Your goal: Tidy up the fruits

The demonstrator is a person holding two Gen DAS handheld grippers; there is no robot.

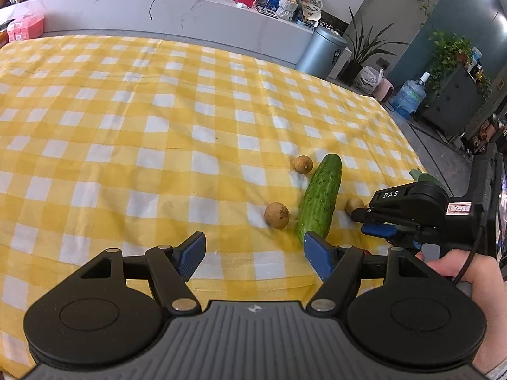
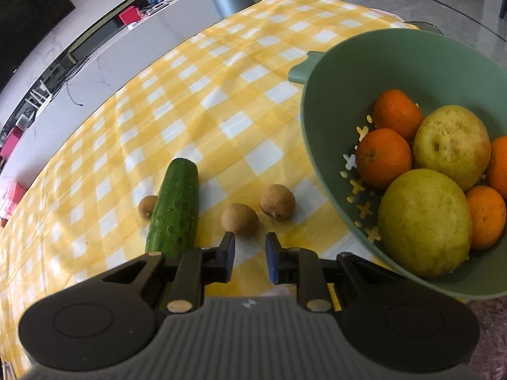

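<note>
A green cucumber [image 1: 320,198] [image 2: 176,209] lies on the yellow checked cloth with three small brown round fruits around it [image 1: 303,164] [image 1: 277,215] [image 1: 354,205]. In the right wrist view two of them [image 2: 240,219] [image 2: 277,201] lie just beyond my right gripper [image 2: 250,243], which is shut with nothing in it. A green colander bowl [image 2: 396,69] to the right holds oranges [image 2: 383,158] and two large yellow-green fruits [image 2: 424,223]. My left gripper [image 1: 253,247] stands open and empty, its right finger by the cucumber's near end. The right gripper [image 1: 359,221] shows there too, low beside one brown fruit.
A person's hand [image 1: 459,272] grips the right tool's handle. Bare checked cloth [image 1: 142,110] stretches left and far. Beyond the table are a white counter [image 1: 190,9], a grey bin [image 1: 321,52], plants and a water bottle [image 1: 410,95]. The table's right edge runs close behind the bowl.
</note>
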